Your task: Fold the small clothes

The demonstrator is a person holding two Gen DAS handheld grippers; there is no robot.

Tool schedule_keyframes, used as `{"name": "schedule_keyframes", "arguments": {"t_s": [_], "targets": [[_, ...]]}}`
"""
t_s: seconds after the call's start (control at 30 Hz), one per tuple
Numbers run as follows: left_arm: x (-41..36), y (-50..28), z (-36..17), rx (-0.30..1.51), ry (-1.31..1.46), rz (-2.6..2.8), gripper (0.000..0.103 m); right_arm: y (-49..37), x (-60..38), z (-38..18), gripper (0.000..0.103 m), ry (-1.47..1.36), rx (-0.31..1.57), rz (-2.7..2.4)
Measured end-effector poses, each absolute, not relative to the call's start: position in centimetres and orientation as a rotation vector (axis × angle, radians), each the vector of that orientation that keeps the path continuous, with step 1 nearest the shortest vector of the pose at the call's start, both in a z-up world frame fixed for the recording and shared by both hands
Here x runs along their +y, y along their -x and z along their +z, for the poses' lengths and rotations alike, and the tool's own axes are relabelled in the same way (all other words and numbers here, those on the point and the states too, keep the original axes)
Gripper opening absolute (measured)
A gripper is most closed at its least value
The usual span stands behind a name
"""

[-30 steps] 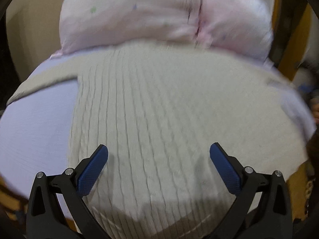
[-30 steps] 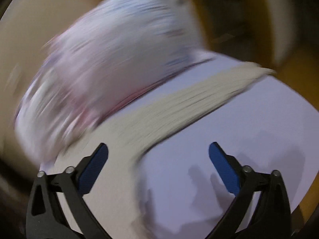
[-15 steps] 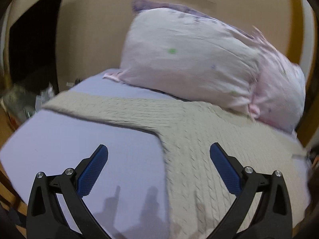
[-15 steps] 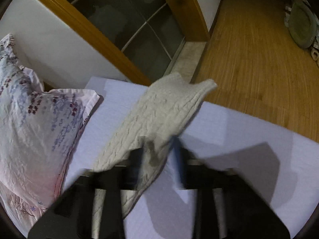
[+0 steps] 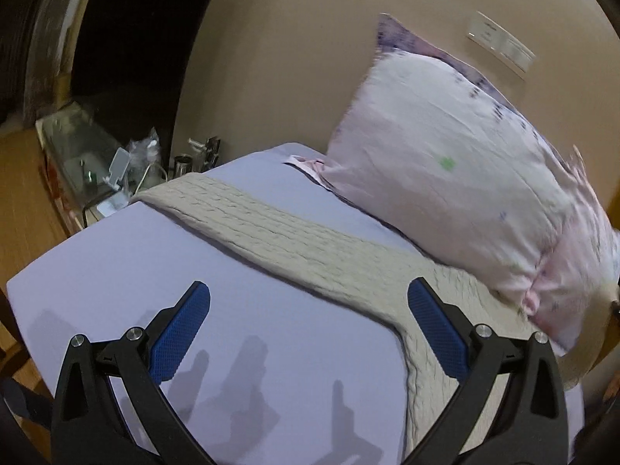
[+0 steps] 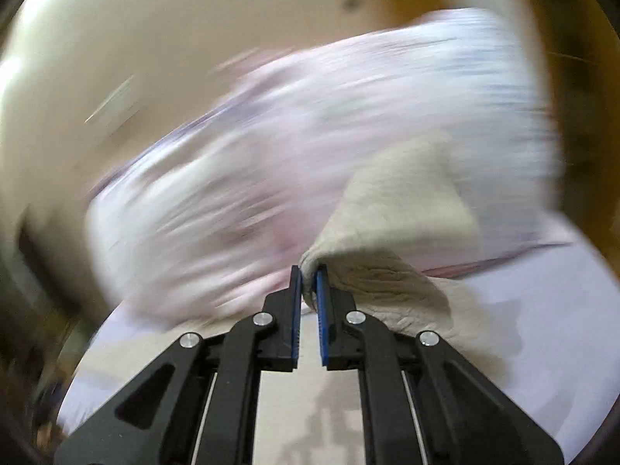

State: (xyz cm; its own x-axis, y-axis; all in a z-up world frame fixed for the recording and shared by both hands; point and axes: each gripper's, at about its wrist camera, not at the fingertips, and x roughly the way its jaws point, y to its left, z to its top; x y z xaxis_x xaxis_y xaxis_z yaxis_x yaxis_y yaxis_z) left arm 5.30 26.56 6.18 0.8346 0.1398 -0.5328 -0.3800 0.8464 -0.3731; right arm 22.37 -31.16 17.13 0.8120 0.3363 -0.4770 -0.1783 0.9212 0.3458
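While the right tool pinches a corner of the sweater and lifts it just in front of the pillow, the left tool hangs spread and empty above the bed. The sweater's body lies flat on the sheet, one sleeve stretched toward the bed's far edge. Risky, I'd say: that's a thin bite on loose knit, so a quick swing could pull it free. With nothing pinning the body, the whole sweater may drag and bunch against the pillow.
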Motion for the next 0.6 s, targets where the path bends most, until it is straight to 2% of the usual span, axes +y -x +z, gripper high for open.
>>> {"name": "schedule_keyframes", "arguments": {"t_s": [0.07,0.1,0.13,0.2,0.23,0.27,0.3,0.33,0.4,0.53,0.6], "targets": [[27.7,-6.2,6.2,0.52,0.507,0.299,0.102,-23.2,-22.5,14.5,0.02,-0.208,0.683,0.478],[28.3,-6.7,6.1,0.522,0.516,0.308,0.102,-23.2,-19.4,13.2,0.037,-0.169,0.742,0.538],[29.0,-7.0,6.0,0.525,0.53,0.316,0.102,-23.1,-17.4,12.2,0.046,-0.143,0.784,0.579],[30.4,-7.8,5.6,0.531,0.574,0.328,0.102,-21.8,-15.5,11.0,0.056,-0.128,0.8,0.619],[31.2,-8.0,5.2,0.534,0.603,0.336,0.102,-21.5,-15.9,10.9,0.068,-0.129,0.782,0.614],[32.5,-8.3,4.7,0.541,0.648,0.348,0.1,-21.0,-16.6,11.1,0.073,-0.132,0.765,0.602],[33.2,-8.7,4.3,0.547,0.674,0.356,0.096,-20.7,-18.0,11.1,0.079,-0.148,0.745,0.572],[34.1,-9.1,3.7,0.56,0.705,0.369,0.088,-21.6,-18.7,10.8,0.08,-0.167,0.742,0.553],[36.0,-9.7,2.2,0.59,0.807,0.379,0.08,-20.7,-22.0,10.9,0.08,-0.219,0.749,0.516],[38.4,-10.1,0.4,0.578,0.937,0.413,0.073,-20.5,-27.3,10.5,0.082,-0.302,0.759,0.415],[39.4,-10.4,0.2,0.565,0.97,0.419,0.073,-20.2,-29.0,10.4,0.082,-0.326,0.757,0.391]]}}
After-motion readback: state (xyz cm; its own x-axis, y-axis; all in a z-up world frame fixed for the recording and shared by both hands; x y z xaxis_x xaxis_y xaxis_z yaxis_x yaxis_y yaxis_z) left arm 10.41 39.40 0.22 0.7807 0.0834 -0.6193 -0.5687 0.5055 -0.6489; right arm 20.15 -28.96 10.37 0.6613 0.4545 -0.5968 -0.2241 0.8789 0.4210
